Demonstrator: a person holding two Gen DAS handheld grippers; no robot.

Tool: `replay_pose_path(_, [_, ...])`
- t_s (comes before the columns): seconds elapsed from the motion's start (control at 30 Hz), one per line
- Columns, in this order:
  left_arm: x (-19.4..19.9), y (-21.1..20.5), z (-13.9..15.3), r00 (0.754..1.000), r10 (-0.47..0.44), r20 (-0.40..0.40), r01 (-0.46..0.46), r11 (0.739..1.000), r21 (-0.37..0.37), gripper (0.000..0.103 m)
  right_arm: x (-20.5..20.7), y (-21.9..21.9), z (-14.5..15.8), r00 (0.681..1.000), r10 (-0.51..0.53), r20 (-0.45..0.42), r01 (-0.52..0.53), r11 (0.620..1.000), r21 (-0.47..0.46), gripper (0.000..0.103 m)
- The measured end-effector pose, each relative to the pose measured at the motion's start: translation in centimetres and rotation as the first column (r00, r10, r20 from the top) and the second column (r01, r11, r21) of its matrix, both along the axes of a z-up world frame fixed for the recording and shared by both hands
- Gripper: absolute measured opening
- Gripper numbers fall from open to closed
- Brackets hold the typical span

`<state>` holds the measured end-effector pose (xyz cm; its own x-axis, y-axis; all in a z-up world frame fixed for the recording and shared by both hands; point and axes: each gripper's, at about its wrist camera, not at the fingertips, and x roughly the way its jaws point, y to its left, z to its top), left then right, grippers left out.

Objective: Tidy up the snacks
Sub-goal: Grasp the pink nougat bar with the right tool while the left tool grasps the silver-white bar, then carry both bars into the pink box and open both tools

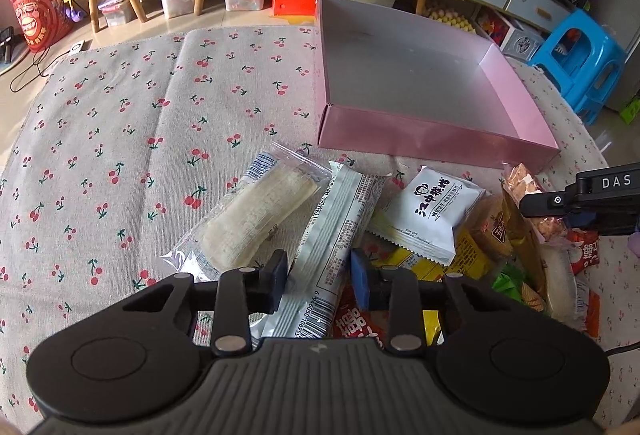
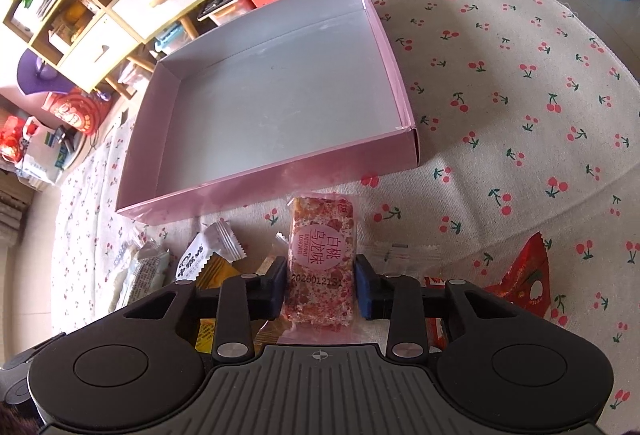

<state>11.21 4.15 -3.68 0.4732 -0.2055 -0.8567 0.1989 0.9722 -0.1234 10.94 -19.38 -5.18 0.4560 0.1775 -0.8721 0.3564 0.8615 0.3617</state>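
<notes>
The left hand-held gripper (image 1: 318,281) tilts steeply down over the snack pile, its jaws clamped on the lower part of a long white snack packet (image 1: 334,251) that bears a barcode. To the left of that packet lies a clear-wrapped pale bar (image 1: 256,219); to the right a small white square packet (image 1: 432,219) rests on yellow wrappers (image 1: 460,255).

The right hand-held gripper (image 2: 321,285) also points steeply down, its jaws pressed against both sides of a pink speckled snack bar (image 2: 320,259) in clear wrap with a round pink label. A red wrapper (image 2: 524,283) lies to its right.

Beyond both grippers, an open pink box (image 2: 352,159) with a grey inside sits on the cherry-print cloth (image 1: 120,115) covering the counter, just past the pile.
</notes>
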Motion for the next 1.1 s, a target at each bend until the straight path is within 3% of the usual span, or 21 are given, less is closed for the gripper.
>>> replay_pose_path(0.57, [-0.4, 0.2, 0.9, 1.000, 0.023, 0.018, -0.022, 0.998, -0.058, 0.025, -0.8, -1.1, 2.2, 0.998, -0.019, 0.057, 0.013, 0.994, 0.107, 0.032])
replay_pose_path(1.1, [-0.5, 0.7, 3.3, 0.993, 0.108, 0.050, -0.096, 0.975, -0.200, 0.025, -0.9, -1.9, 4.0, 0.992, -0.036, 0.124, 0.010, 0.979, 0.202, 0.032])
